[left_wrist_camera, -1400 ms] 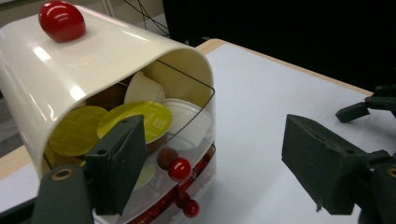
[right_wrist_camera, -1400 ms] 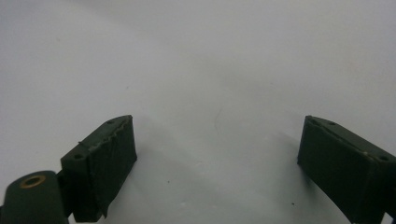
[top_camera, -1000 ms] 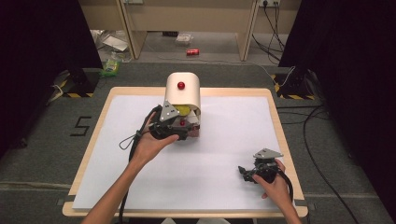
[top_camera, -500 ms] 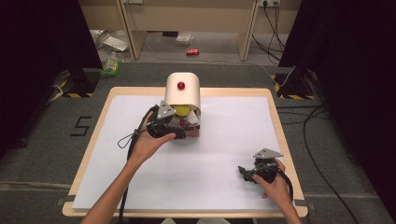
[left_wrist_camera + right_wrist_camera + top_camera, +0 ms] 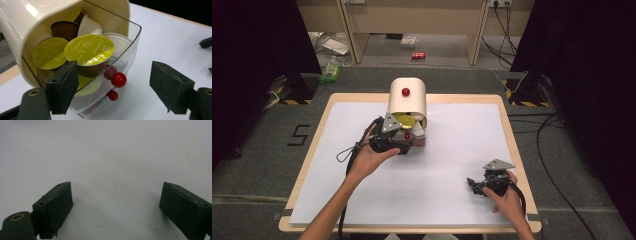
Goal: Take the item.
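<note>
L gripper [image 5: 112, 92] fingers wide open, empty, at capsule dispenser [image 5: 408, 100]; centre on red knob [image 5: 118, 79], prob drawer pull. R gripper [image 5: 484, 184] open, idle on bench [image 5: 452, 200].

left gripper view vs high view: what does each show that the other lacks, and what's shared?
Left gripper view alone: print on the yellow-lidded capsules, a brown capsule and a white one behind them, the clear drawer wall, and the left gripper's jaws standing open.

High view alone: the whole table, the right gripper near its front right corner, both forearms, the top knob, and the floor with a red can.

Shared: the cream dispenser, yellow capsules in its open drawer, a red drawer knob, and the white tabletop.
</note>
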### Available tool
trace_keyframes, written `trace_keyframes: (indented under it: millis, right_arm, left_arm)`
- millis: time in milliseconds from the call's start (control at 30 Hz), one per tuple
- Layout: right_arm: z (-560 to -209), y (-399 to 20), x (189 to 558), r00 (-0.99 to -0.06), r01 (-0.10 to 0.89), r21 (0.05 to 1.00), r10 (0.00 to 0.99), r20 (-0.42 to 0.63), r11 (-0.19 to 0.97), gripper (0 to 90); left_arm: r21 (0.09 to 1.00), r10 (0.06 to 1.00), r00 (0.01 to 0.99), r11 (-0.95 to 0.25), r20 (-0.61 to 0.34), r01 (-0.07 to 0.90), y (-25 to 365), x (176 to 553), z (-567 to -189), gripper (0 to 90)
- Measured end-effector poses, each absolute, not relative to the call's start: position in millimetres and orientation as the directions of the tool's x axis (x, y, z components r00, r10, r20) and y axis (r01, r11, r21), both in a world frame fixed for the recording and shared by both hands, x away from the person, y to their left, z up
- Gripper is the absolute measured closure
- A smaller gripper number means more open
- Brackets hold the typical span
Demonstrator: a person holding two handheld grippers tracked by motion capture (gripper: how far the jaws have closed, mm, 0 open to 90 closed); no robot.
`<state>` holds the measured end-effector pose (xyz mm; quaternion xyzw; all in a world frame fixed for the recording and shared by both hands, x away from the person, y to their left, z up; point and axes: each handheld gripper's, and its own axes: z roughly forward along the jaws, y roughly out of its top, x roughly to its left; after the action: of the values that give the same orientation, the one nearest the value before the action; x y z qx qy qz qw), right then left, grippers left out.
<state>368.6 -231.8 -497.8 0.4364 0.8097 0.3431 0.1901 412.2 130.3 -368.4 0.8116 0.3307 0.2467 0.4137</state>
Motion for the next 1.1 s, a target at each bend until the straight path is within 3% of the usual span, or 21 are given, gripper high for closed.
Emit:
trace_keyframes:
  millis: [1100]
  right_arm:
    - [-498,-232,369,-0.546,0.577,0.722,0.838,-0.007,0.382,11.8]
  left_arm:
    - [0.841,0.737,0.662,-0.439,0.137,0.315,132,384,-375,26.4]
